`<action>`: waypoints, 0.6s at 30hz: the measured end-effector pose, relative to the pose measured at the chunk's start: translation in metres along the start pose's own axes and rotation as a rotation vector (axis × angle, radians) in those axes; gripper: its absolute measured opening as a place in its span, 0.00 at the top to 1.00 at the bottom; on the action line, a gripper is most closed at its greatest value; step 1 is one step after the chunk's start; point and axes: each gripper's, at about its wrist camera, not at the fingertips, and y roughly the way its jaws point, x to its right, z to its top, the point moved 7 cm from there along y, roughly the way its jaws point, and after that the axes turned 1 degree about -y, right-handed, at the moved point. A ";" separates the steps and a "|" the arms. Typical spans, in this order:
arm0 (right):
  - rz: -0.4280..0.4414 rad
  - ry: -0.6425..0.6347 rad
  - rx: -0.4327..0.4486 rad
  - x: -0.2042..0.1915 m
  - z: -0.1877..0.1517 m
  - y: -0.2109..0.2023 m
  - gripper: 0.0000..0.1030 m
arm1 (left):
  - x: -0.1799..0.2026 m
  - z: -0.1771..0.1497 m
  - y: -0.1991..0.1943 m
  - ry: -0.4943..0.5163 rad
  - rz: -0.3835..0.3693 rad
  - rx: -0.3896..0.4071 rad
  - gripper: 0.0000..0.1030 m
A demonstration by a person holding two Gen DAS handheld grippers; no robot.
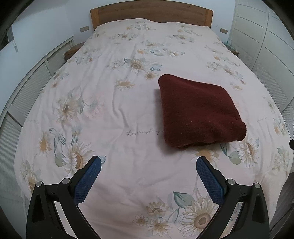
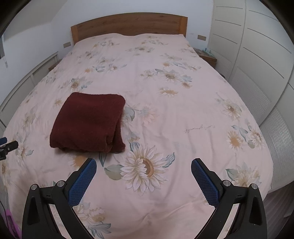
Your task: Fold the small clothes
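A dark red fuzzy garment (image 1: 198, 112) lies folded into a thick square on the floral bedspread; it also shows in the right wrist view (image 2: 88, 123). My left gripper (image 1: 148, 161) is open and empty, above the bed, near and left of the garment. My right gripper (image 2: 143, 164) is open and empty, near and right of the garment. Neither touches it. The left gripper's tip (image 2: 7, 145) shows at the left edge of the right wrist view.
The bed (image 1: 114, 103) has a pink sunflower cover and a wooden headboard (image 1: 150, 12). White wardrobe doors (image 2: 257, 55) stand along the right side, white cabinets (image 1: 27, 88) along the left. A bedside table (image 2: 206, 56) sits at the far right.
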 end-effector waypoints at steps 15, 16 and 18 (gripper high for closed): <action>0.003 0.009 -0.015 0.003 -0.005 0.005 0.00 | -0.004 -0.002 0.001 0.002 0.024 -0.017 0.01; 0.004 0.008 -0.016 0.002 -0.005 0.005 0.00 | -0.004 -0.003 0.002 0.005 0.026 -0.019 0.01; 0.004 0.007 -0.017 0.003 -0.005 0.005 0.00 | -0.004 -0.004 0.003 0.009 0.027 -0.021 0.01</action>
